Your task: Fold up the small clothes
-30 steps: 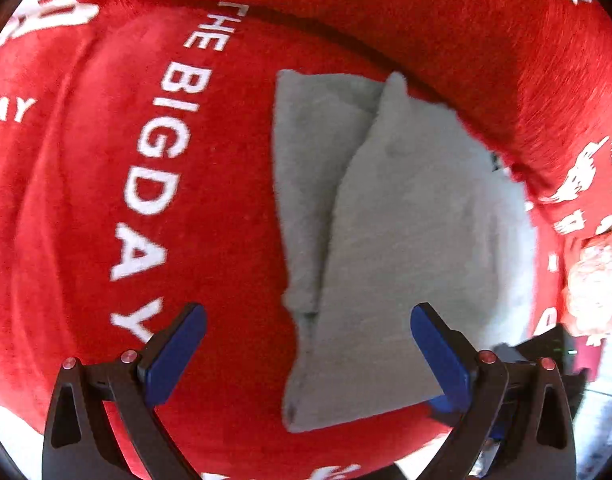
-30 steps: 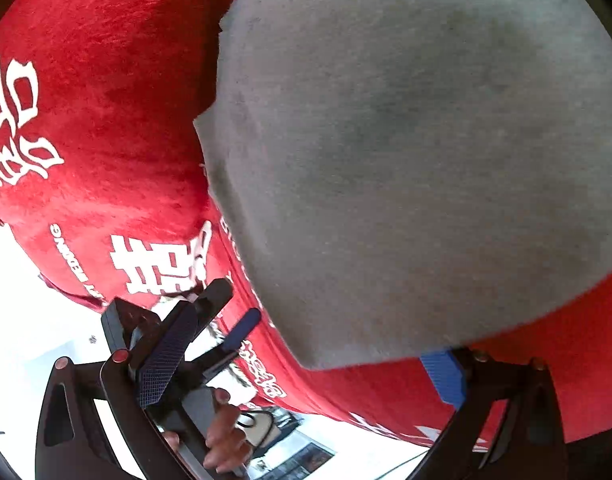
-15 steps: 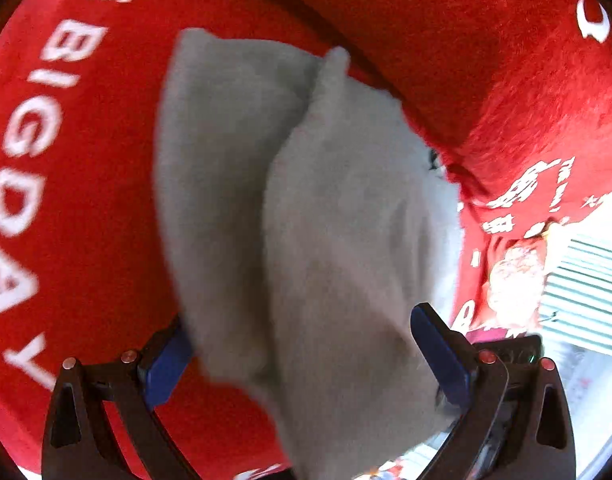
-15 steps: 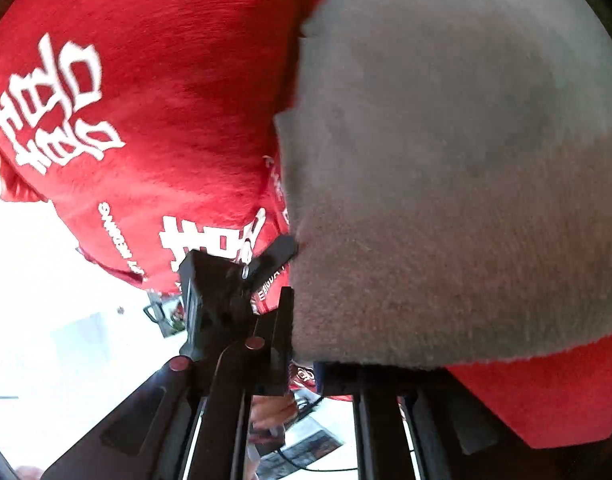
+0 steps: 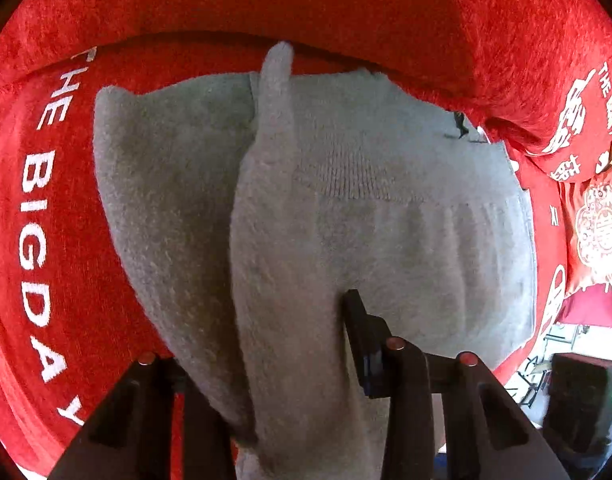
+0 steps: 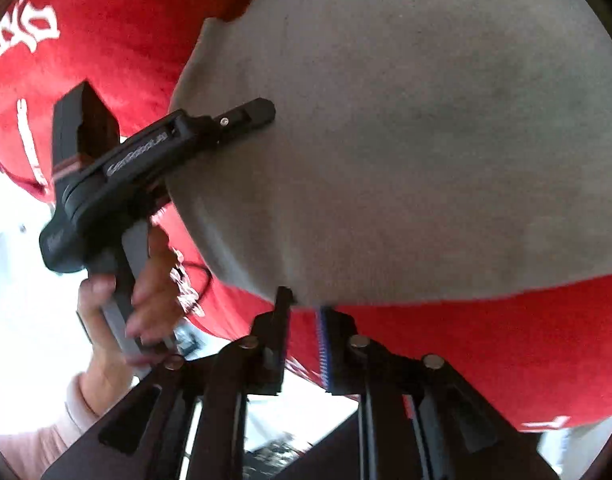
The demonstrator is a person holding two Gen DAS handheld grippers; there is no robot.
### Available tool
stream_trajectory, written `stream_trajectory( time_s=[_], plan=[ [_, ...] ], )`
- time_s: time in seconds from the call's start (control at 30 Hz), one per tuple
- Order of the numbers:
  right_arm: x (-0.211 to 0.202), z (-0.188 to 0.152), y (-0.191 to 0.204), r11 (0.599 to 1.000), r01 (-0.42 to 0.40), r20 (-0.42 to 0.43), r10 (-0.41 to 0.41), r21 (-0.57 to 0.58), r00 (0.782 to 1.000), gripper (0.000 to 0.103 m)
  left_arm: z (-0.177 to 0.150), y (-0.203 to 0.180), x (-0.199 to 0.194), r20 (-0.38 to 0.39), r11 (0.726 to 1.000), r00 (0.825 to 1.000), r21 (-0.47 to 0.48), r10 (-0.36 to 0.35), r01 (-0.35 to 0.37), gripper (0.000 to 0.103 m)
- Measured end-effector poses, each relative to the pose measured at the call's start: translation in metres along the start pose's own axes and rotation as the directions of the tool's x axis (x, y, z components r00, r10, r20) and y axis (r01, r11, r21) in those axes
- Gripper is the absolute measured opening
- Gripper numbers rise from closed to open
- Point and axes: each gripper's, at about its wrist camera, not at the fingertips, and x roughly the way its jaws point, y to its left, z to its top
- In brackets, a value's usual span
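Grey knitted garment [image 5: 386,216] is lying bunched on the red plush cloth with white lettering [image 5: 46,208], larger in both views than a second ago. Left gripper [image 5: 274,344] is pointing steeply down, its jaws having just been closing and now clenching a raised fold that was lying flat before. Right gripper [image 6: 302,312] is angling down at the garment's near corner, its narrow jaws having just been opening slightly, pinching the hem. A hand [image 6: 118,300] is gripping the left tool's handle.

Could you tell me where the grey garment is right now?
The grey garment lies on the red printed cover, filling both wrist views, pinched by the left gripper and the right gripper.
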Motion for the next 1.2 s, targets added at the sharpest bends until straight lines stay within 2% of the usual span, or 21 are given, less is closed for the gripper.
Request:
stream_trajectory(
  time_s=[0.07, 0.1, 0.17, 0.2, 0.23, 0.27, 0.3, 0.33, 0.4, 0.47, 0.5, 0.6, 0.7, 0.8, 0.9, 1.0, 1.07, 1.17, 1.2],
  plan=[
    [-0.020, 0.003, 0.003, 0.997, 0.058, 0.031, -0.057, -0.043, 0.998, 0.039, 0.000, 0.001, 0.000, 0.000, 1.000, 1.000, -0.008, 0.002, -0.002, 0.039],
    [-0.032, 0.007, 0.004, 0.995, 0.081, 0.059, -0.078, -0.058, 0.995, 0.051, 0.000, -0.002, 0.002, 0.002, 1.000, 1.000, -0.007, 0.007, -0.007, 0.039],
    [-0.057, 0.018, 0.004, 0.988, 0.128, 0.140, -0.116, -0.083, 0.983, 0.054, 0.001, 0.000, -0.001, 0.006, 1.000, 1.000, -0.004, 0.018, -0.018, 0.039],
    [-0.064, 0.024, 0.005, 0.984, 0.150, 0.167, -0.134, -0.091, 0.977, 0.050, 0.000, -0.001, -0.001, 0.012, 1.000, 0.999, -0.005, 0.030, -0.030, 0.038],
    [-0.074, 0.034, 0.005, 0.975, 0.196, 0.211, -0.171, -0.105, 0.962, 0.030, 0.000, -0.002, -0.001, 0.021, 0.999, 0.999, -0.007, 0.041, -0.041, 0.033],
    [-0.080, 0.044, 0.003, 0.962, 0.248, 0.245, -0.215, -0.114, 0.945, 0.013, -0.001, -0.002, -0.003, 0.033, 0.999, 0.998, -0.004, 0.045, -0.045, 0.025],
    [-0.082, 0.052, 0.000, 0.947, 0.298, 0.263, -0.260, -0.120, 0.929, 0.002, 0.000, -0.004, -0.004, 0.040, 0.999, 0.998, 0.000, 0.054, -0.054, 0.022],
    [-0.080, 0.062, -0.002, 0.931, 0.343, 0.272, -0.300, -0.126, 0.914, 0.002, 0.000, -0.008, -0.004, 0.049, 0.998, 0.996, 0.005, 0.069, -0.070, 0.022],
    [-0.066, 0.074, -0.018, 0.913, 0.387, 0.237, -0.350, -0.131, 0.906, 0.002, -0.001, -0.014, -0.008, 0.066, 0.995, 0.994, 0.018, 0.092, -0.094, 0.020],
    [-0.050, 0.080, -0.030, 0.924, 0.362, 0.183, -0.338, -0.121, 0.923, 0.001, -0.002, -0.024, -0.016, 0.091, 0.994, 0.991, 0.033, 0.098, -0.102, 0.019],
    [-0.051, 0.078, -0.036, 0.940, 0.321, 0.205, -0.293, -0.117, 0.934, 0.001, -0.002, -0.033, -0.024, 0.110, 0.995, 0.990, 0.043, 0.086, -0.091, 0.019],
    [-0.058, 0.076, -0.047, 0.963, 0.252, 0.199, -0.230, -0.095, 0.953, 0.000, 0.001, -0.063, -0.047, 0.159, 0.994, 0.986, 0.091, 0.043, -0.058, 0.019],
    [-0.069, 0.076, -0.058, 0.982, 0.181, 0.186, -0.166, -0.063, 0.968, 0.001, 0.005, -0.113, -0.065, 0.201, 0.981, 0.979, 0.182, 0.032, -0.069, 0.019],
    [-0.097, 0.069, -0.067, 0.988, 0.144, 0.227, -0.127, -0.061, 0.966, 0.004, 0.006, -0.174, -0.071, 0.235, 0.953, 0.972, 0.292, 0.015, -0.085, 0.019],
    [-0.130, 0.059, -0.086, 0.997, 0.073, 0.282, -0.060, -0.035, 0.958, 0.004, 0.007, -0.233, -0.055, 0.221, 0.922, 0.975, 0.381, -0.024, -0.063, 0.019],
    [-0.161, 0.052, -0.127, 0.998, -0.027, 0.329, 0.010, 0.048, 0.944, 0.005, 0.005, -0.287, -0.012, 0.182, 0.885, 0.983, 0.462, -0.033, -0.056, 0.019],
    [-0.170, 0.050, -0.151, 0.993, -0.068, 0.340, 0.032, 0.094, 0.940, 0.005, -0.002, -0.312, 0.024, 0.173, 0.849, 0.985, 0.519, 0.011, -0.101, 0.020],
    [-0.177, 0.049, -0.188, 0.973, -0.157, 0.342, 0.091, 0.171, 0.935, 0.005, -0.008, -0.322, 0.057, 0.141, 0.837, 0.986, 0.526, 0.088, -0.150, 0.020],
    [-0.175, 0.053, -0.194, 0.965, -0.182, 0.343, 0.108, 0.189, 0.933, 0.005, -0.009, -0.321, 0.061, 0.132, 0.842, 0.986, 0.517, 0.097, -0.152, 0.030]
  ],
)
